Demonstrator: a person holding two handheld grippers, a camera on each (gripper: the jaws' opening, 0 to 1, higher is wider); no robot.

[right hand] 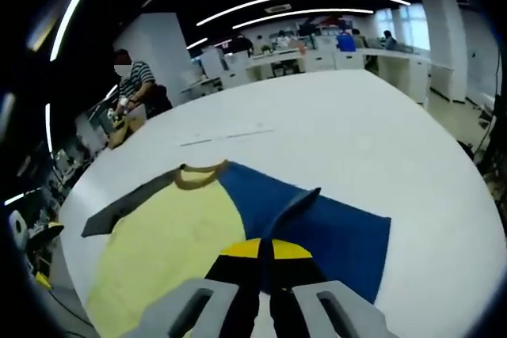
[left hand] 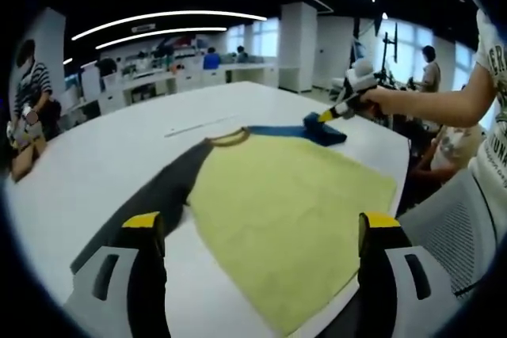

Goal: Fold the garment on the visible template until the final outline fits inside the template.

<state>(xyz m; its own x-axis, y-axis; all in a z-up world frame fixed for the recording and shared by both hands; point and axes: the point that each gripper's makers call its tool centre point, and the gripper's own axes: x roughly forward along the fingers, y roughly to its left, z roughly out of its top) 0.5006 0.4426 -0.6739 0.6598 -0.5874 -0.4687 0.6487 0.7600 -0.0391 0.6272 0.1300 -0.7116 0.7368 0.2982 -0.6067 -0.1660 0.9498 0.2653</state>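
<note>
Shirt [left hand: 285,219] lies flat on the white table [left hand: 119,156]: a yellow body, a brown collar [left hand: 230,138] at 12 o'clock in the left gripper view, a dark grey sleeve [left hand: 146,207] running toward 8 o'clock, and a blue sleeve [left hand: 317,131] at 1 o'clock. The left hand-held gripper [left hand: 261,231] hangs above the near hem with its yellow-tipped jaws spread wide and nothing between them. The right hand-held gripper [right hand: 264,249] has its jaws pressed together on a raised fold of the blue sleeve [right hand: 317,227], which spreads toward 3 o'clock in the right gripper view, beside the yellow body [right hand: 170,243]. From the left gripper view, that right hand-held gripper [left hand: 326,115] sits at the blue sleeve, held by a person's hand [left hand: 380,100]. Desks [right hand: 317,57] and seated people [right hand: 139,89] stand far behind the table.
</note>
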